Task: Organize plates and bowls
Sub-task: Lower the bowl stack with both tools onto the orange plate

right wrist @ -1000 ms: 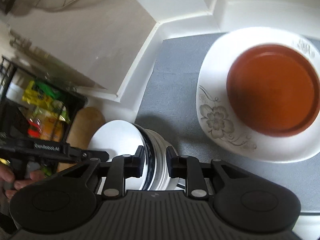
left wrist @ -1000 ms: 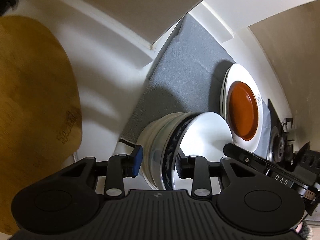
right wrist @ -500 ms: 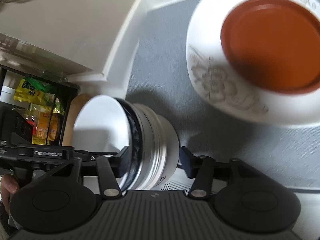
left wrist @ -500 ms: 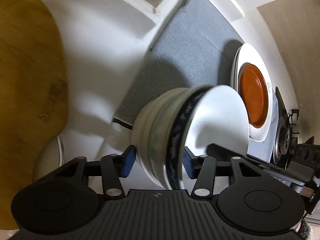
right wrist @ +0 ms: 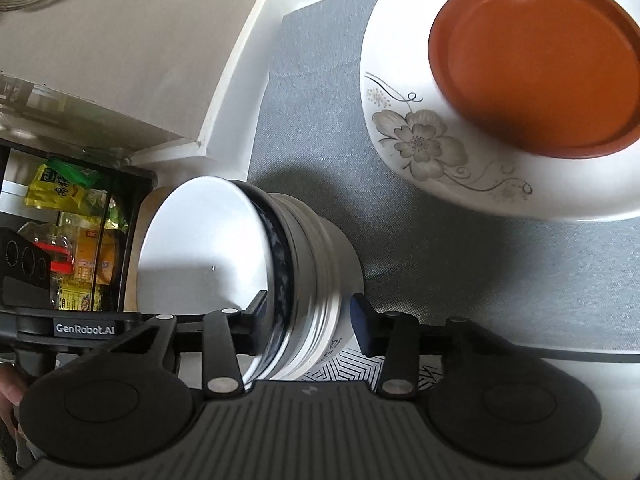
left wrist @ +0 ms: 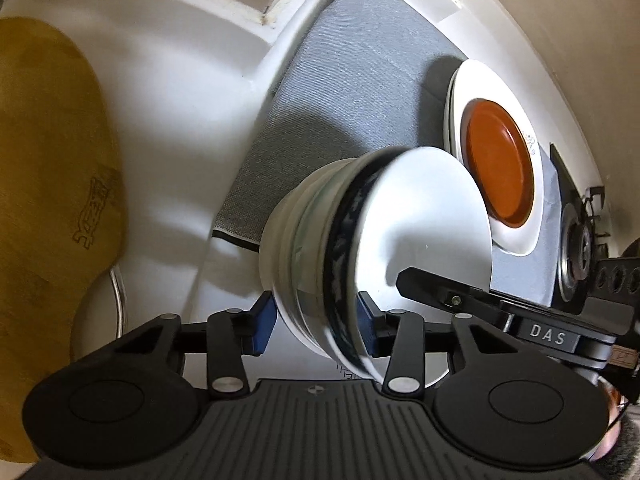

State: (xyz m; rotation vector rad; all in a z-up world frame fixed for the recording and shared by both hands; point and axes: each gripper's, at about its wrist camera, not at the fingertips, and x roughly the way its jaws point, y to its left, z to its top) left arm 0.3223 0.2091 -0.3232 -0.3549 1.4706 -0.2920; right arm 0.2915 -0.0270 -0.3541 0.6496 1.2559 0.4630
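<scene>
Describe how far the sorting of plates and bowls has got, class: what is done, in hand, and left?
Done: the orange plate sits on the flowered plate on the grey mat.
In hand: the bowl stack lies between the jaws of the left gripper and right gripper, which have just been closing around it; whether the pads press cannot be told.
Left: setting the stack down, apparently on the mat.

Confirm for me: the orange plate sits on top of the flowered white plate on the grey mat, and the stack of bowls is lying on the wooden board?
Not quite. The stack of bowls sits between both grippers over the grey mat, not on the wooden board, as the left wrist view shows. The orange plate does sit on the flowered white plate.
</scene>
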